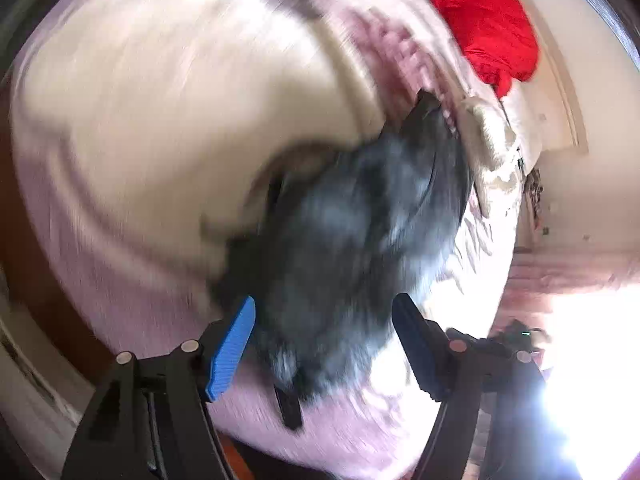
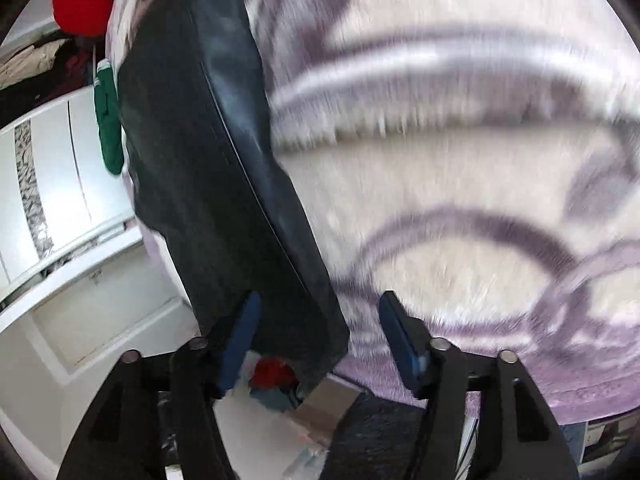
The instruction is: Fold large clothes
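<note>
Left gripper [image 1: 324, 344]: fingers apart, nothing clamped; the dark denim garment [image 1: 360, 232] lies in the gap between them but neither pad visibly bears on it. Right gripper [image 2: 320, 340]: fingers likewise apart, with the same dark denim garment [image 2: 224, 168] crossing the opening nearer the left finger [image 2: 240, 340]; contact there cannot be confirmed owing to blur. In both views the garment runs as a long narrow strip straight away from the fingers, its long axis roughly in line with each gripper's reach, leaning slightly off to one side further out. It rests on a bed covered by a pale blanket with purple swirls [image 2: 460, 184], and its near end overhangs or reaches the bed's near edge in the right view. Neither hand can be judged nearer; each has an end of the strip at its fingers. Judgement: closing on the ends comes next. Beyond lie a red garment [image 1: 480, 16] and a green item [image 2: 107, 128].
</note>
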`<state>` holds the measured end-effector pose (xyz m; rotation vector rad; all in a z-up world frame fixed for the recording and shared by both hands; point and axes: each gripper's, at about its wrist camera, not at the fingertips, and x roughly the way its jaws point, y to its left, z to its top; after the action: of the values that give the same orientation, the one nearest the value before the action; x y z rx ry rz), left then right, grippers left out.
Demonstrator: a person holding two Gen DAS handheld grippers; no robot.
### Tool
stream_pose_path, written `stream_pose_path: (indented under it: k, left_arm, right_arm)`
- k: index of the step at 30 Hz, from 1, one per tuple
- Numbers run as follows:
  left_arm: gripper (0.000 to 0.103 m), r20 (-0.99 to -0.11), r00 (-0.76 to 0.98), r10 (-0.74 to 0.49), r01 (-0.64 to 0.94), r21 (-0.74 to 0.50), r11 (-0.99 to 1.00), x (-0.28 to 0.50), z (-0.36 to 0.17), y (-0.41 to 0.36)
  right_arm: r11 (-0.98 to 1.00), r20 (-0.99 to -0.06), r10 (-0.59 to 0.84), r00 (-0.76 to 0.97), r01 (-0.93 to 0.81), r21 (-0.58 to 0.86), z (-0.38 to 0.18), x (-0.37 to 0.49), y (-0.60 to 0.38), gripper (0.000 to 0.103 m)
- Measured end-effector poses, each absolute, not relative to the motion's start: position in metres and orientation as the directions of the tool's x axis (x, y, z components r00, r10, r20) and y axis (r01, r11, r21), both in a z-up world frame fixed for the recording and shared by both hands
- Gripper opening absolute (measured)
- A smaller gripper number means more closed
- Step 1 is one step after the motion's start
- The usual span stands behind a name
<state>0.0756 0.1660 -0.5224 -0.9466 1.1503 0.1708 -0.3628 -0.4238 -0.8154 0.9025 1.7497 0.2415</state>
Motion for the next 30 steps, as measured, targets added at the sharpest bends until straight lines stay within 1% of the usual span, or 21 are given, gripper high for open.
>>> stream_pose_path:
  k: [2, 3, 5, 6, 9, 10, 11, 14, 15, 16, 17, 18, 19, 20, 21, 22, 23, 24, 25, 30]
  left_arm:
    - [0.069, -0.862, 0.432, -0.264, -0.553, -0.484, 0.678, 0.098, -0.524, 0.175]
    - [0.069, -0.867, 0.432, -0.249, -0.541, -0.47, 0.698, 0.107, -0.529, 0.181]
    - [0.069, -0.875, 0.422, -0.237, -0.513, -0.446, 0.733, 0.118, -0.541, 0.188]
    - [0.069, -0.876, 0.416, -0.244, -0.494, -0.443, 0.748, 0.121, -0.548, 0.191]
    - [0.069, -0.852, 0.396, -0.343, -0.426, -0.501, 0.753, 0.116, -0.567, 0.189]
    - [0.069, -0.844, 0.381, -0.377, -0.397, -0.517, 0.758, 0.119, -0.574, 0.183]
    - [0.069, -0.841, 0.371, -0.393, -0.378, -0.523, 0.764, 0.11, -0.574, 0.178]
    - [0.069, -0.827, 0.356, -0.436, -0.313, -0.545, 0.778, 0.102, -0.581, 0.172]
    - [0.067, -0.817, 0.366, -0.446, -0.294, -0.556, 0.778, 0.1, -0.582, 0.171]
    - [0.066, -0.811, 0.376, -0.448, -0.284, -0.561, 0.778, 0.097, -0.58, 0.171]
    - [0.051, -0.797, 0.397, -0.455, -0.266, -0.574, 0.774, 0.094, -0.578, 0.17]
    - [0.031, -0.801, 0.405, -0.44, -0.259, -0.562, 0.785, 0.092, -0.576, 0.168]
    - [0.024, -0.82, 0.407, -0.404, -0.257, -0.527, 0.81, 0.088, -0.572, 0.166]
    - [0.019, -0.823, 0.41, -0.394, -0.252, -0.517, 0.818, 0.086, -0.57, 0.165]
    - [0.016, -0.816, 0.418, -0.399, -0.251, -0.526, 0.813, 0.085, -0.57, 0.165]
    - [0.014, -0.806, 0.427, -0.41, -0.256, -0.542, 0.8, 0.087, -0.568, 0.167]
    - [0.012, -0.794, 0.433, -0.427, -0.253, -0.562, 0.788, 0.086, -0.565, 0.167]
    - [0.01, -0.782, 0.437, -0.445, -0.242, -0.579, 0.779, 0.084, -0.562, 0.167]
    - [0.01, -0.772, 0.44, -0.458, -0.225, -0.589, 0.776, 0.084, -0.558, 0.165]
    - [0.009, -0.744, 0.435, -0.506, -0.14, -0.611, 0.779, 0.093, -0.543, 0.152]
  right_arm:
    - [0.71, -0.751, 0.651, -0.114, 0.443, 0.548, -0.805, -0.353, -0.44, 0.069]
    - [0.729, -0.768, 0.63, -0.118, 0.432, 0.531, -0.798, -0.344, -0.428, 0.072]
    - [0.779, -0.807, 0.576, -0.131, 0.389, 0.493, -0.783, -0.322, -0.408, 0.072]
    - [0.803, -0.826, 0.547, -0.135, 0.362, 0.472, -0.78, -0.316, -0.39, 0.072]
    - [0.876, -0.891, 0.436, -0.125, 0.284, 0.389, -0.746, -0.27, -0.357, 0.074]
    - [0.892, -0.907, 0.407, -0.112, 0.26, 0.369, -0.739, -0.248, -0.337, 0.075]
    - [0.904, -0.917, 0.387, -0.101, 0.235, 0.356, -0.731, -0.231, -0.317, 0.079]
    - [0.946, -0.952, 0.301, -0.05, 0.141, 0.291, -0.72, -0.165, -0.25, 0.081]
    - [0.958, -0.961, 0.272, -0.04, 0.109, 0.266, -0.72, -0.144, -0.224, 0.081]
    - [0.977, -0.976, 0.211, -0.045, 0.05, 0.209, -0.729, -0.117, -0.191, 0.081]
    - [0.986, -0.984, 0.169, -0.049, 0.01, 0.169, -0.734, -0.103, -0.185, 0.081]
    - [0.994, -0.994, 0.096, -0.056, -0.055, 0.099, -0.747, -0.085, -0.159, 0.081]
    - [0.993, -0.997, 0.033, -0.073, -0.11, 0.041, -0.758, -0.08, -0.146, 0.081]
    - [0.983, -0.992, -0.064, -0.11, -0.176, -0.044, -0.772, -0.074, -0.13, 0.08]
    - [0.967, -0.98, -0.149, -0.131, -0.225, -0.117, -0.783, -0.071, -0.12, 0.071]
    - [0.948, -0.968, -0.224, -0.112, -0.253, -0.19, -0.787, -0.071, -0.115, 0.055]
    - [0.941, -0.963, -0.256, -0.083, -0.248, -0.229, -0.785, -0.072, -0.118, 0.024]
    - [0.955, -0.97, -0.233, -0.07, -0.204, -0.215, -0.778, -0.072, -0.128, 0.018]
    - [0.961, -0.972, -0.226, -0.065, -0.175, -0.212, -0.772, -0.072, -0.135, 0.014]
    - [0.967, -0.967, -0.255, -0.003, -0.014, -0.255, -0.726, -0.072, -0.183, 0.012]
